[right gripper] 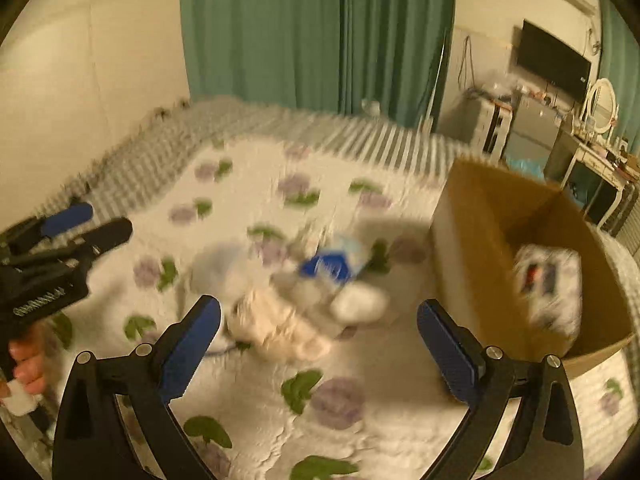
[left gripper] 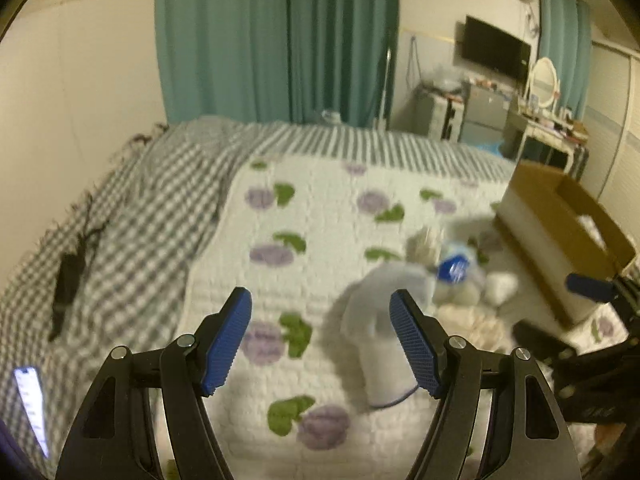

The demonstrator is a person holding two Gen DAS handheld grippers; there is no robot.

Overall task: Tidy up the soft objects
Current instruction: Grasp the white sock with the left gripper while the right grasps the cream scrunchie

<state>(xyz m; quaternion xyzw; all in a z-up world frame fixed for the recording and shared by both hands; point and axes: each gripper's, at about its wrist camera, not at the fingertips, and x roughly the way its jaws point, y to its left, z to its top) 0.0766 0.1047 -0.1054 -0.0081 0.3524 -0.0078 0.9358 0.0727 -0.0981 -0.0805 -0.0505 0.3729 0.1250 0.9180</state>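
- Left gripper (left gripper: 320, 340): jaws spread wide, nothing between them, held above the flowered quilt (left gripper: 312, 216) on the bed.
- Right gripper (right gripper: 320, 352): jaws also wide apart and holding nothing, over the quilt's near part; both views are motion-blurred.
- Just ahead of the left gripper's right finger (left gripper: 414, 344) lies a pale grey-white sock-like piece (left gripper: 376, 320) with a blue-trimmed opening, flat on the quilt.
- Past it, a loose pile of soft things (right gripper: 304, 300) on the right half of the quilt: a cream fluffy item (right gripper: 276, 324), a white rounded item (right gripper: 360, 304), and a blue-and-white packet (right gripper: 328, 266) at the pile's far side. Items touch or overlap; exact kinds can't be told through the blur.
- Cardboard box (right gripper: 472, 216) stands open at the quilt's right edge, just beside the pile; a white printed package (right gripper: 548, 284) lies inside it.
- Grey checked bedspread (left gripper: 132, 208) covers the bed's left side and far edge; a dark cable with adapter (left gripper: 68, 280) and a lit phone (left gripper: 32, 408) rest on it near the left edge.
- Behind the bed: green curtains (left gripper: 276, 40), a wall TV (left gripper: 494, 50), and a dressing table with an oval mirror (left gripper: 544, 82).
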